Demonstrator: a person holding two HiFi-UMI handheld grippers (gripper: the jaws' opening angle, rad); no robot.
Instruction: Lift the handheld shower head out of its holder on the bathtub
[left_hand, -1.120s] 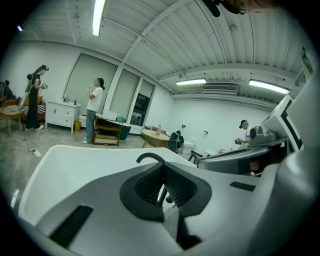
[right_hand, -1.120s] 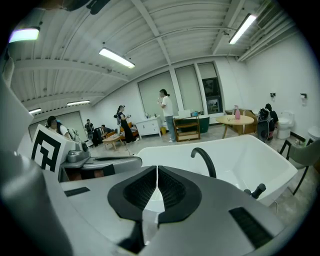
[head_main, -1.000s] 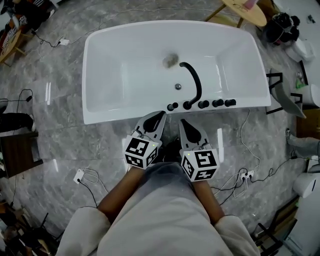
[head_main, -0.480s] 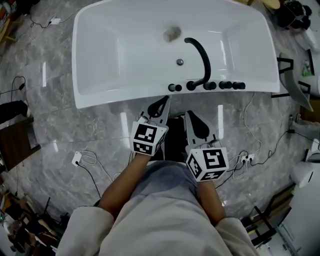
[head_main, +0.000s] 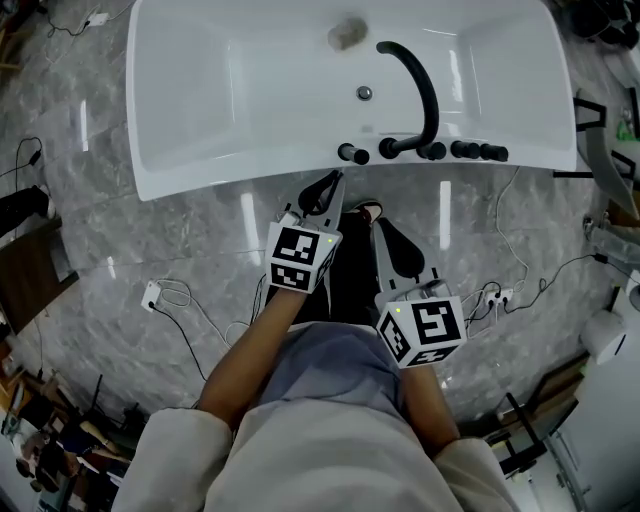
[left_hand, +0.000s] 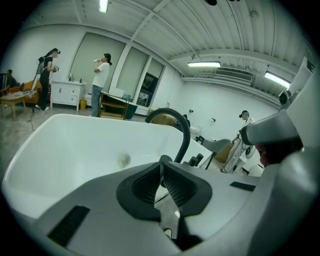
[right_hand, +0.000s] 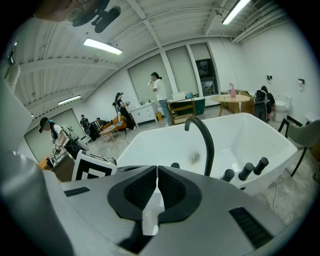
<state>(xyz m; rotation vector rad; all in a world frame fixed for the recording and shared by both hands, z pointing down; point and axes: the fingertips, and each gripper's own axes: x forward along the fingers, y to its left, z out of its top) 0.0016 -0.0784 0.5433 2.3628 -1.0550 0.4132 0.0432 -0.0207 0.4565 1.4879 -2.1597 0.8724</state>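
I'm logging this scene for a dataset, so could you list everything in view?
bathtub: one, white, top of head view
spout: one, black, curved, on its near rim
fittings: four, black, along that rim
drain: one, grey, tub bottom
cables: several, dark and white, on the grey floor
table: one, round, pale, behind the tub
people: several, far behind the tub
left gripper: one, grey, shut, empty, before the tub
right gripper: one, grey, shut, empty, beside it
arms: two, white-sleeved, bottom

Black rim fittings (head_main: 470, 151), perhaps knobs, indistinctly small
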